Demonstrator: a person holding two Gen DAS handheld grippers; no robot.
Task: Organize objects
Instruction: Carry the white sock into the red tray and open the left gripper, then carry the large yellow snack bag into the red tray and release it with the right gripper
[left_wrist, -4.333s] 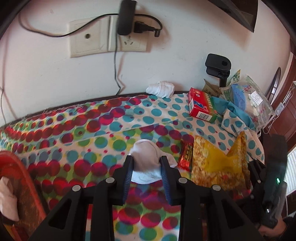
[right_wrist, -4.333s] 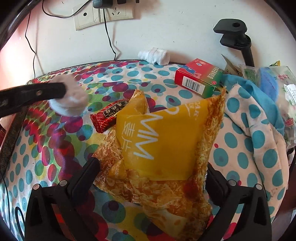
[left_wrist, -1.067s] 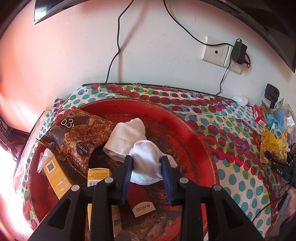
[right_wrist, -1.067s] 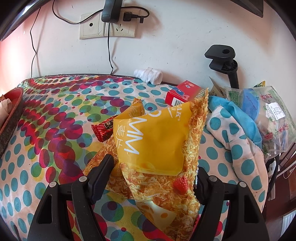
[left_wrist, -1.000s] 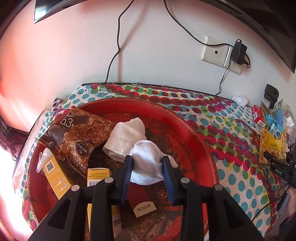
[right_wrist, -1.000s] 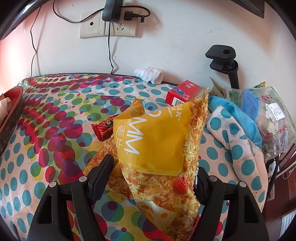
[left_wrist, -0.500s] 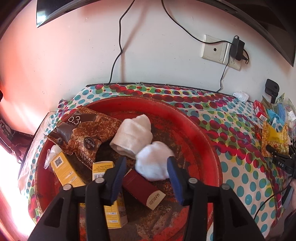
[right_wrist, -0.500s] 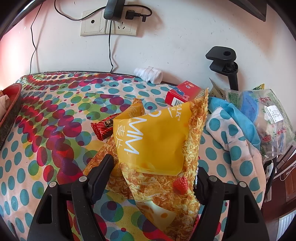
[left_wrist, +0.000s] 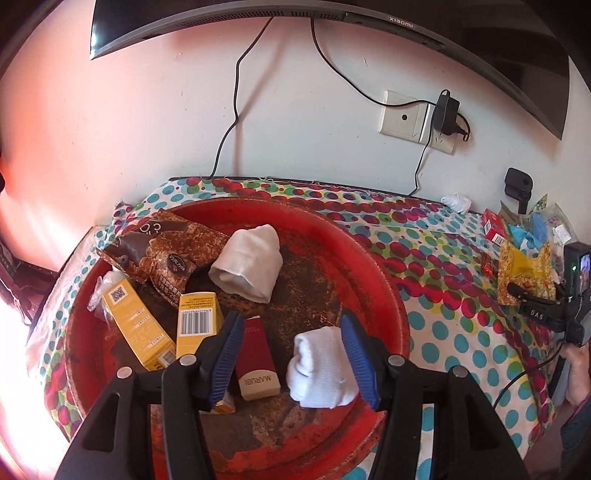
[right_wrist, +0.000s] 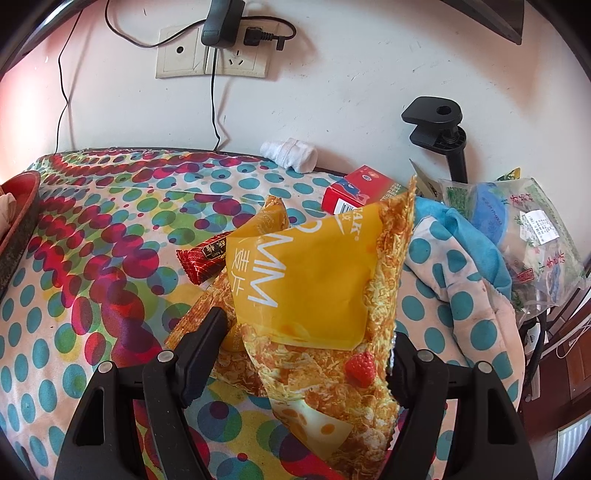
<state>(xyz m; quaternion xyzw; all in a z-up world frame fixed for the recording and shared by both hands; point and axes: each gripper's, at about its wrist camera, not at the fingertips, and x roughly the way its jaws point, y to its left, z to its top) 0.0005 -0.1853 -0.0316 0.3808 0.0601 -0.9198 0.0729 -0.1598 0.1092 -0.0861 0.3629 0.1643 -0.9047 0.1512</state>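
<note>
Your left gripper (left_wrist: 293, 360) gapes wide over the red basin (left_wrist: 388, 295) (2 white sock rolls (left_wrist: 321, 363), 2 yellow boxes (left_wrist: 138, 328) inside); your right gripper (right_wrist: 306, 358) clamps 1 yellow snack bag (right_wrist: 314, 280).

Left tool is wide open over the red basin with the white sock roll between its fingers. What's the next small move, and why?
Probably lift the left tool straight up and back. Its jaws stand wide apart, and the white sock roll seems to rest in the red basin, near only the right finger. Meanwhile the right tool already straddles the yellow snack bag, likely the next item.
</note>
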